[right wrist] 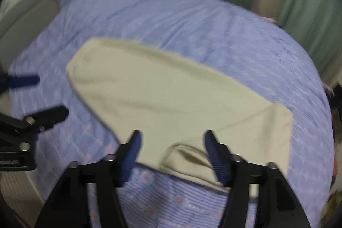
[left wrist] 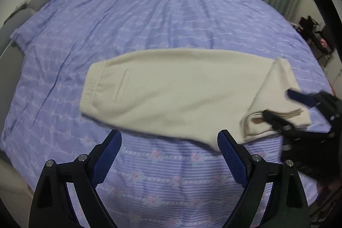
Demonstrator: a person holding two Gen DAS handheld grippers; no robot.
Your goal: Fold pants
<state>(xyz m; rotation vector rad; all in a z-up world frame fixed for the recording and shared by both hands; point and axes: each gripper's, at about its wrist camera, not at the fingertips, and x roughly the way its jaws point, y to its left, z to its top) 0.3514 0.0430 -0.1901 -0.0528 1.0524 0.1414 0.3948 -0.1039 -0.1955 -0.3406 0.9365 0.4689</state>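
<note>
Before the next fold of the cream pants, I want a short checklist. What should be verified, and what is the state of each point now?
1. Left hand-held gripper open and empty: ok, jaws wide apart, only bedsheet between them.
2. Right hand-held gripper open: ok, jaws apart above the near edge of the pants.
3. Right hand-held gripper is free of cloth: cannot tell, the right wrist view is blurred.
4. Pants lie flat on the bedsheet: mostly ok, the waistband end is smooth.
5. Leg end is neat: not ok, layers bunch and one corner is turned over.
6. Pants fully on the bed: ok, sheet shows all around them.
</note>
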